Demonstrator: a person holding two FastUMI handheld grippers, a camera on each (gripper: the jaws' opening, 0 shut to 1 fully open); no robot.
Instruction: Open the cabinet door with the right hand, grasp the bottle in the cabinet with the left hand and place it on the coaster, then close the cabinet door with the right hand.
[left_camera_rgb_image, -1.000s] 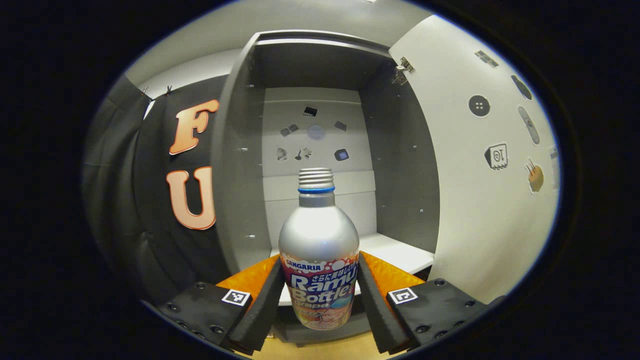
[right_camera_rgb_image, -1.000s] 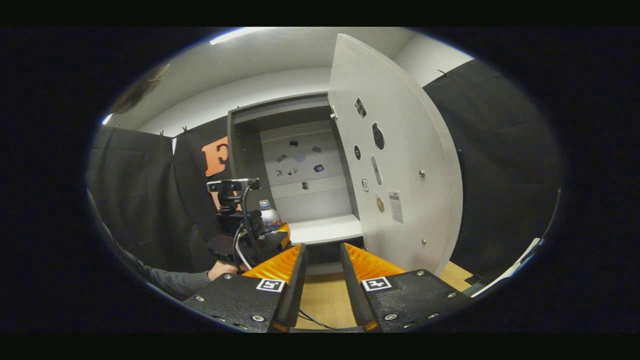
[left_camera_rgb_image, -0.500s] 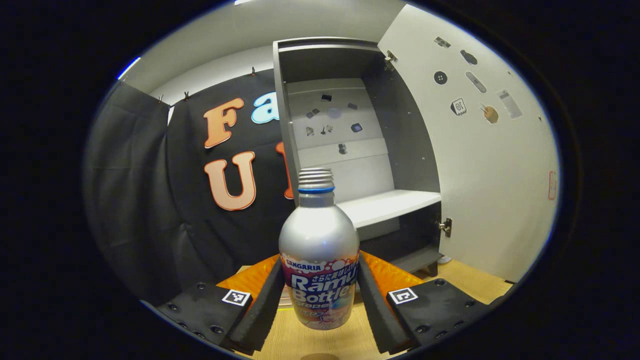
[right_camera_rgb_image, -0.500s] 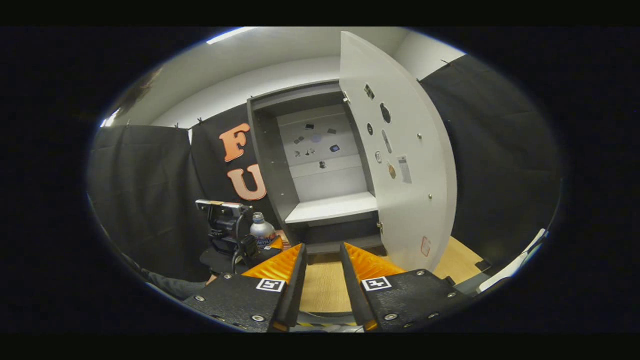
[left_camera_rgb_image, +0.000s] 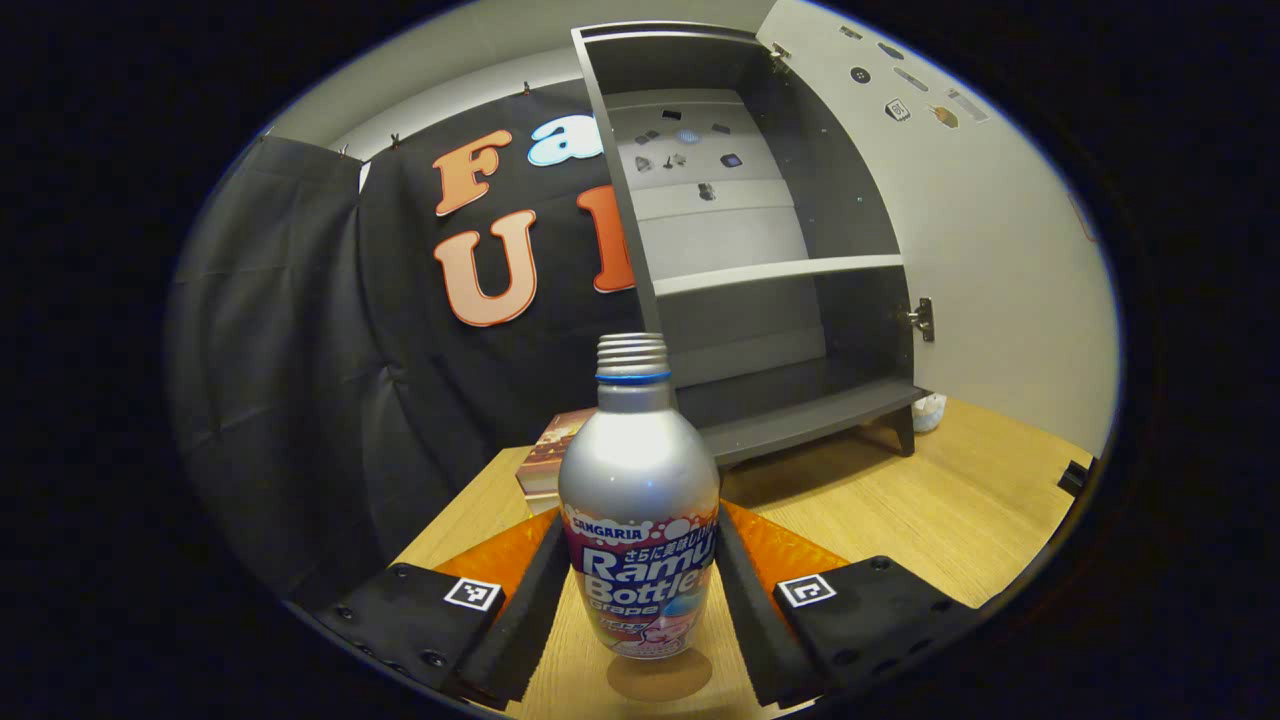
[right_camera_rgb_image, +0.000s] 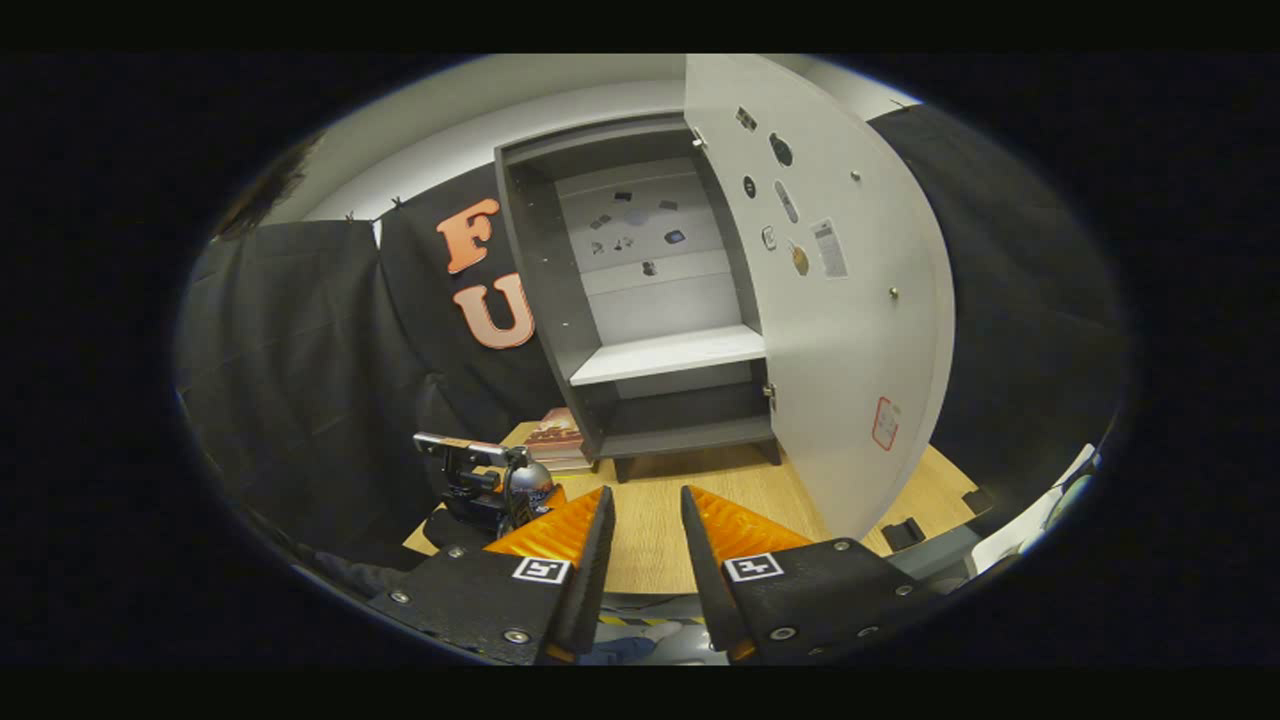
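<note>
The bottle (left_camera_rgb_image: 638, 500) carries a printed wrap: "SANGARIA" along the top, then "Ramu Bottle" in big letters, with "Grape" beneath at 6 o'clock. Stickers on the cabinet door (right_camera_rgb_image: 840, 330) are too small to read.

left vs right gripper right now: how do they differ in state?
1. The left gripper is shut on the bottle; the right gripper holds nothing, its jaws slightly parted.
2. The left gripper hangs low over the wooden table, with a brown round patch, probably the coaster, just under the bottle; the right gripper faces the open cabinet door from a distance, not touching it.
Both point toward the cabinet.
</note>
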